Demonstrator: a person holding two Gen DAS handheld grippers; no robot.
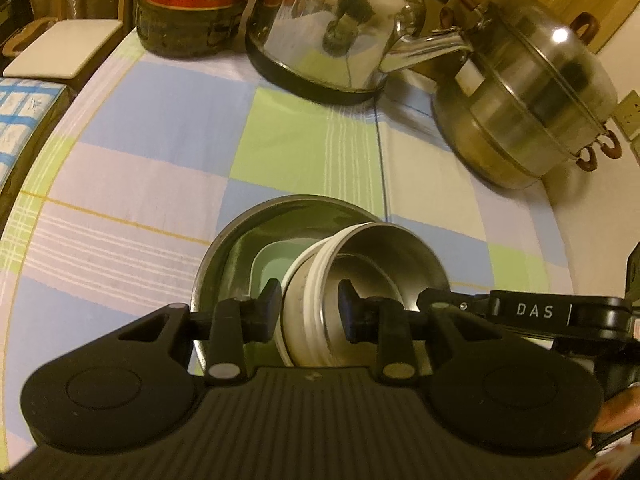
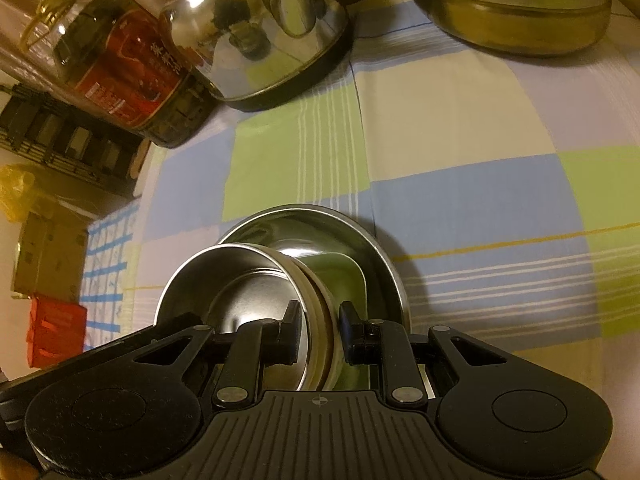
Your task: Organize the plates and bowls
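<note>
A small steel bowl with a white ribbed outer wall (image 1: 360, 280) (image 2: 248, 292) hangs tilted over a larger steel bowl (image 1: 224, 256) (image 2: 384, 264) on the checked tablecloth. A pale green square dish (image 1: 272, 264) (image 2: 348, 276) lies inside the larger bowl. My left gripper (image 1: 308, 312) is shut on the small bowl's left wall, one finger outside and one inside. My right gripper (image 2: 320, 332) is shut on the opposite wall of the same bowl; it also shows in the left wrist view (image 1: 540, 312).
A shiny steel kettle (image 1: 340, 28) (image 2: 264, 36), a stacked steel steamer pot (image 1: 528, 96) (image 2: 512, 4) and a dark bottle with a red label (image 1: 188, 4) (image 2: 124, 72) stand at the back of the table. Boxes (image 2: 48, 256) sit beyond the left edge.
</note>
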